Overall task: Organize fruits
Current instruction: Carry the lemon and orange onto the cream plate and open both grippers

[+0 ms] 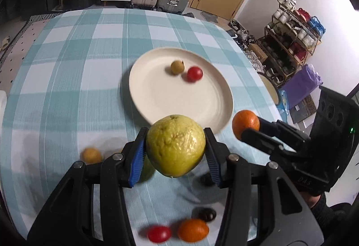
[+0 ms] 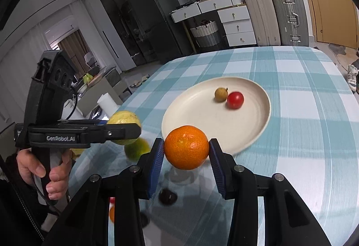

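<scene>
Blue pads on my left claw (image 1: pixel 176 154) squeeze a big yellow-green fruit (image 1: pixel 176 146) from both sides. It hangs in the air above the checked cloth (image 1: pixel 67 66). My right claw (image 2: pixel 186 154) grips an orange (image 2: pixel 186 147) between its own blue pads, up in the air too. Both fruits sit just at the near edge of the white plate (image 1: pixel 157 97). On the plate a small tan fruit (image 1: pixel 177 67) and a red tomato (image 1: pixel 194 74) lie close together; I cannot tell if they touch. Down on the cloth below my left claw lie another red tomato (image 1: pixel 159 233), a small orange fruit (image 1: pixel 193 230) and a dark round fruit (image 1: pixel 207 214). A little yellow fruit (image 1: pixel 91 155) lies off to the left. A hand (image 2: pixel 42 167) holds the handle of my left claw.
</scene>
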### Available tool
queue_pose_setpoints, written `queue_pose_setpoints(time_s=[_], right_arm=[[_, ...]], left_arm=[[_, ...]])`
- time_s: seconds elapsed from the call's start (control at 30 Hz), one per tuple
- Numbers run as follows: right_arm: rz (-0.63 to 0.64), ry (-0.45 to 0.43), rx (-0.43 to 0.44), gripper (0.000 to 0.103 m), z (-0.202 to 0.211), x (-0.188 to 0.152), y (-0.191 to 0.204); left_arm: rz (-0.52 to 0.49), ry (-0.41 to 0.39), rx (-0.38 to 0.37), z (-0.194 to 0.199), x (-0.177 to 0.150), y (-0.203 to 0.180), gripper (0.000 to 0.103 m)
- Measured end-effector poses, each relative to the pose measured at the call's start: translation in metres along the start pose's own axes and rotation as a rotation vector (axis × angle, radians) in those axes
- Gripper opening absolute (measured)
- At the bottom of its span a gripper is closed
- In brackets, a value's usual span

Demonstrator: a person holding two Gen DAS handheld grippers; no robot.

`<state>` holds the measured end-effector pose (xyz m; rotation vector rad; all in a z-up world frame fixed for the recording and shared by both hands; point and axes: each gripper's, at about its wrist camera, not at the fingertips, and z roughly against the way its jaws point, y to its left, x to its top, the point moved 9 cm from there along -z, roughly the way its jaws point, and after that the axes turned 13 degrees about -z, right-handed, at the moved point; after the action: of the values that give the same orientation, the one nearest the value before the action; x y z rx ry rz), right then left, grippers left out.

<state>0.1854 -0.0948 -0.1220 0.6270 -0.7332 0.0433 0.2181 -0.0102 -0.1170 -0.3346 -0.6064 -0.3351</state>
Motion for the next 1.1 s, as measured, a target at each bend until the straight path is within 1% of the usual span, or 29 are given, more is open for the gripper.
queue_pose_setpoints(time_s=[0.1, 0.17, 0.37, 0.5, 0.77, 1.1], right_arm=[[0.013, -0.001, -0.012, 0.042, -0.01, 0.014, -0.001], [0.022, -0.001, -0.021, 0.042, -0.018, 0.023, -0.002], [0.052, 0.006, -0.056, 0.042, -0.043, 0.043, -0.007], [0.053, 0.028, -0.088, 0.042, -0.061, 0.048, -0.016], [0.056, 0.066, -0.12, 0.042, -0.088, 0.053, -0.029], [0.077, 0.106, -0.137, 0.042, -0.111, 0.055, -0.034]], left_arm=[[0.008, 0.001, -0.007, -0.012, 0.016, 0.007, 0.046], [0.019, 0.002, 0.004, -0.023, 0.027, 0.015, 0.046], [0.067, 0.021, -0.008, -0.055, 0.048, 0.035, 0.046], [0.064, 0.029, -0.01, -0.073, 0.063, 0.042, 0.046], [0.056, 0.063, -0.014, -0.108, 0.083, 0.049, 0.046], [0.078, 0.081, -0.06, -0.138, 0.092, 0.054, 0.046]])
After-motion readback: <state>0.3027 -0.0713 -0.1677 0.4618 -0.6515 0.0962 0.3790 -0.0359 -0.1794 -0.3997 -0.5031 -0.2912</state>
